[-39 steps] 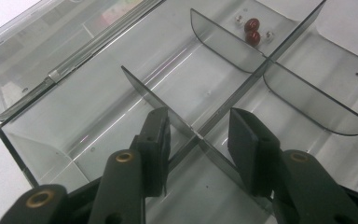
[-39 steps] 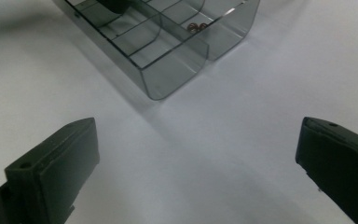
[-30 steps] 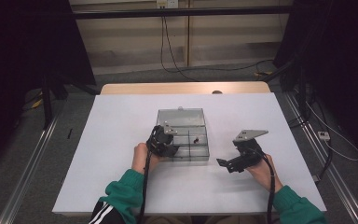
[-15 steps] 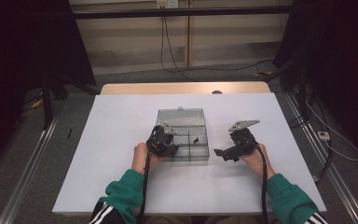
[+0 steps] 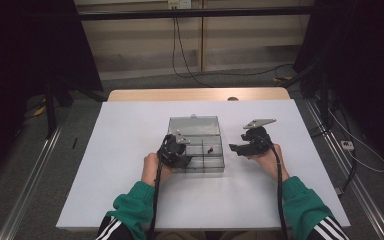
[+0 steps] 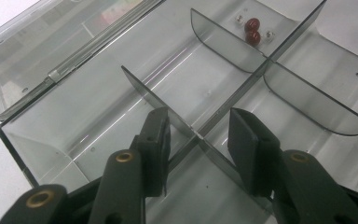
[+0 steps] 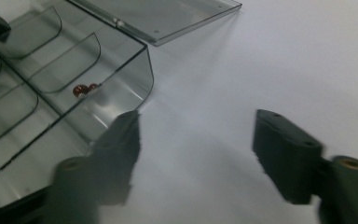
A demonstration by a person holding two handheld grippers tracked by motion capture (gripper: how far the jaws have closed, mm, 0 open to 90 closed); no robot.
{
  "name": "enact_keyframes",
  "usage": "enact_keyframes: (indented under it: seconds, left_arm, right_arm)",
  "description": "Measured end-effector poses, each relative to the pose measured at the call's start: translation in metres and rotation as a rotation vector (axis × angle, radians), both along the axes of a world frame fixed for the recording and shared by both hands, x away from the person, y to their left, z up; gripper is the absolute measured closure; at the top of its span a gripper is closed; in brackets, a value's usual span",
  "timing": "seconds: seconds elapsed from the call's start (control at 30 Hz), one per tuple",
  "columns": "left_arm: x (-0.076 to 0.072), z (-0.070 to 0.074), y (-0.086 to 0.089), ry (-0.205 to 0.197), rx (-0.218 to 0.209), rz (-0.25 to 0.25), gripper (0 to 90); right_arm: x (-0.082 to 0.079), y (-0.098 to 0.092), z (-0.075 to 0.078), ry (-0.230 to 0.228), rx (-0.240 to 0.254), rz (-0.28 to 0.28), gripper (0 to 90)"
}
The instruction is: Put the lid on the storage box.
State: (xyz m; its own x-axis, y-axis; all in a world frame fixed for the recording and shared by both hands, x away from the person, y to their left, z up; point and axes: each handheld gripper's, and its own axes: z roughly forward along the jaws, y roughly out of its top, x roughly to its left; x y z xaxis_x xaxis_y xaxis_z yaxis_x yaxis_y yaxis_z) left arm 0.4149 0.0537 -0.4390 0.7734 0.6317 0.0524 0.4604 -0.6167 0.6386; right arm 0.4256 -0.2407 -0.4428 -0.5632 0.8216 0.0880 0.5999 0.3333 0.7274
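From the high view, a clear plastic compartment box (image 5: 196,145) sits mid-counter (image 5: 120,150) with its lid folded back flat behind it. The left gripper (image 5: 176,152) rests at the box's near-left corner; the right gripper (image 5: 240,148) hovers just beside the box's right wall, not touching it.

In the left gripper view, the left gripper (image 6: 199,135) reaches into the box (image 6: 74,116), its jaws part-open astride a thin divider (image 6: 205,140) without visibly pinching it. Two small red beads (image 6: 252,31) lie in a far compartment.

In the right gripper view, the right gripper (image 7: 196,140) has just been closing, yet the jaws stand apart over bare counter (image 7: 270,60) with nothing between them. One jaw lies next to the box's curved corner (image 7: 142,79). The beads (image 7: 85,88) sit just inside that wall.
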Motion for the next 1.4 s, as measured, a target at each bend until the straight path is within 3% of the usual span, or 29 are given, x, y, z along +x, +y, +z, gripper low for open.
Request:
enact_keyframes:
  seconds: [0.17, 0.37, 0.53, 0.83, 1.4]
  left_arm:
    - [0.000, 0.000, 0.000, 0.001, 0.000, 0.000, 58.9]
    - [0.000, 0.000, 0.000, 0.001, 0.000, 0.001, 58.9]
    - [0.000, 0.000, 0.000, 0.001, 0.000, 0.000, 58.9]
    - [0.000, 0.000, 0.000, 0.001, -0.001, 0.000, 58.9]
    - [0.000, 0.000, 0.000, -0.002, 0.000, -0.001, 59.1]
  right_arm:
    - [0.010, 0.002, -0.001, 0.023, 0.025, -0.058, 73.0]
    - [0.028, 0.009, -0.007, 0.073, 0.079, -0.160, 89.0]
    - [0.040, 0.023, -0.012, 0.074, 0.063, -0.184, 90.0]
    - [0.055, 0.045, -0.018, 0.117, 0.047, -0.200, 90.0]
    - [0.072, 0.053, -0.019, 0.112, 0.052, -0.217, 90.0]
